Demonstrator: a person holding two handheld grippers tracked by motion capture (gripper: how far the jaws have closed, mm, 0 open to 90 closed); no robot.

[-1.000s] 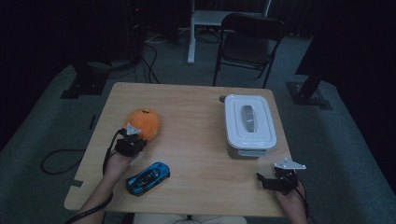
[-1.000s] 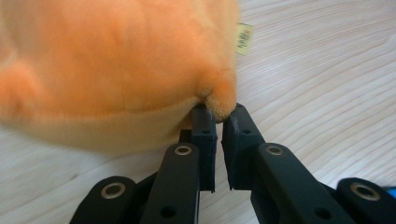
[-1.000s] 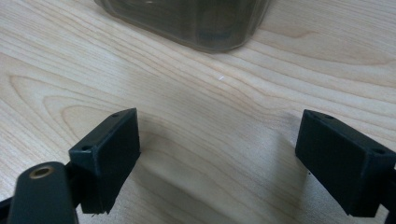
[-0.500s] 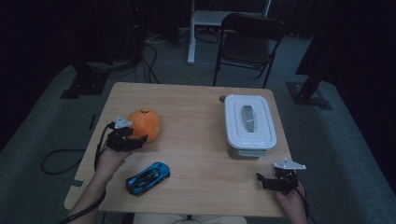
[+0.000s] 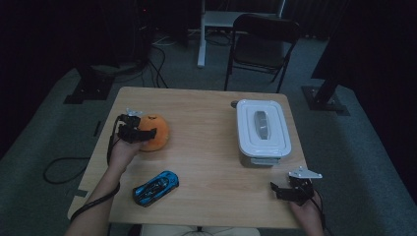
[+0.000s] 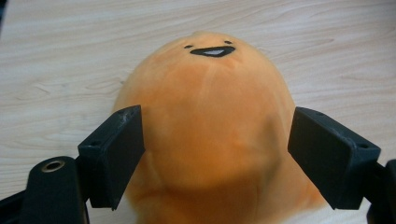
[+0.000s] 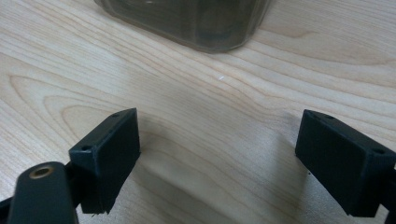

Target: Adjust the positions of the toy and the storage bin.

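Pale wood surface (image 5: 206, 147) in a dim room, grey carpet floor (image 5: 59, 147), one dark folding chair (image 5: 260, 44) and a white stand (image 5: 209, 24) beyond the far edge. Counted on the surface: one orange plush toy (image 5: 155, 132) at the left, one blue toy car (image 5: 155, 187) near the front edge, one white lidded box (image 5: 260, 130) at the right, lid on, contents not visible. Left tongs (image 5: 147, 133) have just been opening and now straddle the plush, pads (image 6: 116, 149) at its flanks without pressing in; right tongs (image 5: 275, 189) gape wide over bare wood, just short of the box.
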